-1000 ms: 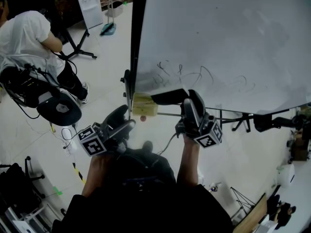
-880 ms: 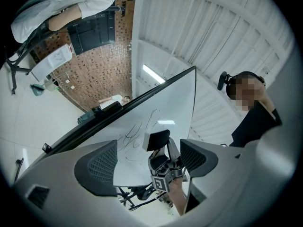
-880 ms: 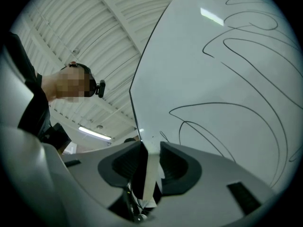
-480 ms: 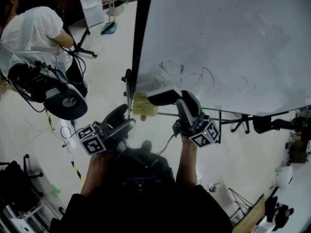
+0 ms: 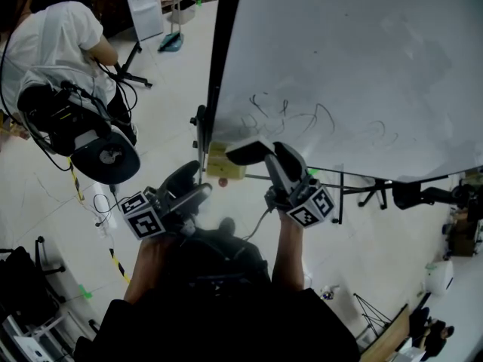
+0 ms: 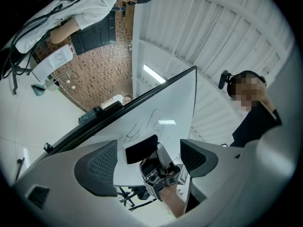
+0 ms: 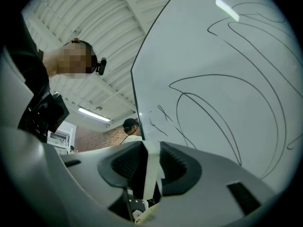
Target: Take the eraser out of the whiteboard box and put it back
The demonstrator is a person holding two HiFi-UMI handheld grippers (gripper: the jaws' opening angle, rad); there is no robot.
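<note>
The eraser (image 5: 243,153), a flat block with a black face and white back, is clamped in my right gripper (image 5: 272,155) at the lower left corner of the whiteboard (image 5: 362,66), just under its scribbles. In the right gripper view the eraser (image 7: 151,171) shows edge-on as a white slab pressed between both pads. A yellowish box (image 5: 225,167) hangs under the board's corner, just left of and below the eraser. My left gripper (image 5: 201,182) stands open and empty lower left of it. The left gripper view shows the eraser (image 6: 141,149) beyond its spread jaws.
A person in a white shirt (image 5: 53,44) sits on a black stool (image 5: 109,157) at the upper left, with cables on the floor. The board's dark frame (image 5: 219,66) and stand legs (image 5: 339,183) run past the box. A blue dustpan (image 5: 170,42) lies far back.
My right gripper has sunk and shifted left with the eraser, closer to the yellowish box. The left gripper has kept still.
</note>
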